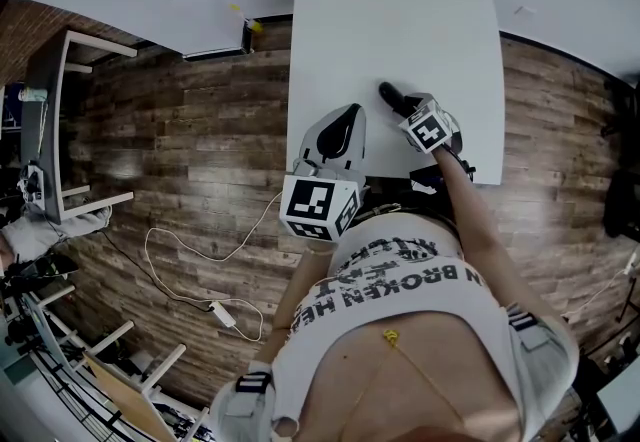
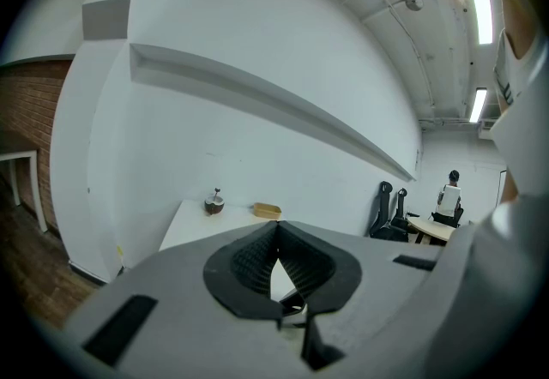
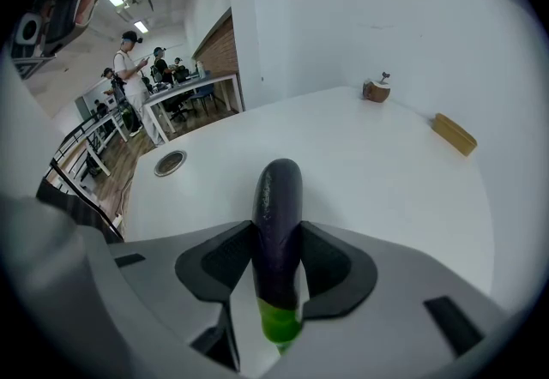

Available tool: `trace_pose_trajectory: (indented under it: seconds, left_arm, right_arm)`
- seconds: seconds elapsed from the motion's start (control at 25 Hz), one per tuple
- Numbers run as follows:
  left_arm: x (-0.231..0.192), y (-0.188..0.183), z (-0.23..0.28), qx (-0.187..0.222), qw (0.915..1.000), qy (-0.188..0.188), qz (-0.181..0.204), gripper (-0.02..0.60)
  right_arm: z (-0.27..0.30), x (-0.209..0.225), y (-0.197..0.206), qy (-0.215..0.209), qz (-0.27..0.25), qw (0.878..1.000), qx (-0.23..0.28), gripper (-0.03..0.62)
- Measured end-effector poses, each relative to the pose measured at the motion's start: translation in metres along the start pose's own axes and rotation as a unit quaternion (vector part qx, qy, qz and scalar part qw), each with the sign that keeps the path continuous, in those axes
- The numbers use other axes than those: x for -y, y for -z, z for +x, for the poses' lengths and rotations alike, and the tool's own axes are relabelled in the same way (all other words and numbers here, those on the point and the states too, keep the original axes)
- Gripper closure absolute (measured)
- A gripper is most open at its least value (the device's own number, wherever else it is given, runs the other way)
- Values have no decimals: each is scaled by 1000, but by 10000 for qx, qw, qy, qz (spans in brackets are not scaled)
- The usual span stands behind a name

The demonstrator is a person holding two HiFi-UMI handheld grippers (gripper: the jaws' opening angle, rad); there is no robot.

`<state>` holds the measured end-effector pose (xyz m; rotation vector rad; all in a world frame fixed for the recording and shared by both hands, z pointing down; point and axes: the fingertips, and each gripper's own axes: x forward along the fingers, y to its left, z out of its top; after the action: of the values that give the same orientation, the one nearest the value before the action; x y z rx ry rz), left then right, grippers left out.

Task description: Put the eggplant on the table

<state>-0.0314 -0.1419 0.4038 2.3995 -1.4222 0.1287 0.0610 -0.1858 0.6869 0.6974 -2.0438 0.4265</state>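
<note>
Eggplant: the eggplant (image 3: 279, 227) is dark purple with a green stem end. It lies lengthwise between the pads, its rounded tip pointing out over the white top.
Where it is: it is over the near part of the table (image 1: 400, 20), close to the person's edge. No view settles whether its tip already touches the surface.
Right gripper: the right gripper (image 3: 277, 240) is clamped on the eggplant, one pad pressing each flank, and is tilted down toward the table top.
Left gripper: the left gripper (image 2: 276, 231) has its jaws together at the tips with nothing between them (it plays no part here). It is held off the table's near edge, pointing across it toward the wall.
Far end of table: a small brown bowl (image 3: 376, 90) and a yellow block (image 3: 454, 133) stand well apart from the eggplant. The landing spot in front of the jaws looks bare.
Done so far: the eggplant has been brought over the table and is low above it.
Left to do: it has to be settled on the surface, the jaws opened, and the gripper drawn back without dragging it.
Progress: this looks like a late stage, since only the set-down and release are not yet done.
Watch for: a round body like this may roll once freed.
</note>
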Motion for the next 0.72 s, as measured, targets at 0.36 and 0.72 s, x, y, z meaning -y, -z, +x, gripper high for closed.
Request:
trace_pose_trajectory:
  seconds: [0.36, 0.72]
  left_arm:
    - [4, -1, 5, -35, 10000, 48, 27, 583]
    - [5, 1, 10, -82, 9999, 92, 38, 583]
  right_arm:
    - [-1, 2, 2, -49, -16, 10000, -31, 419]
    - [-1, 2, 3, -127, 70, 9998, 108, 419]
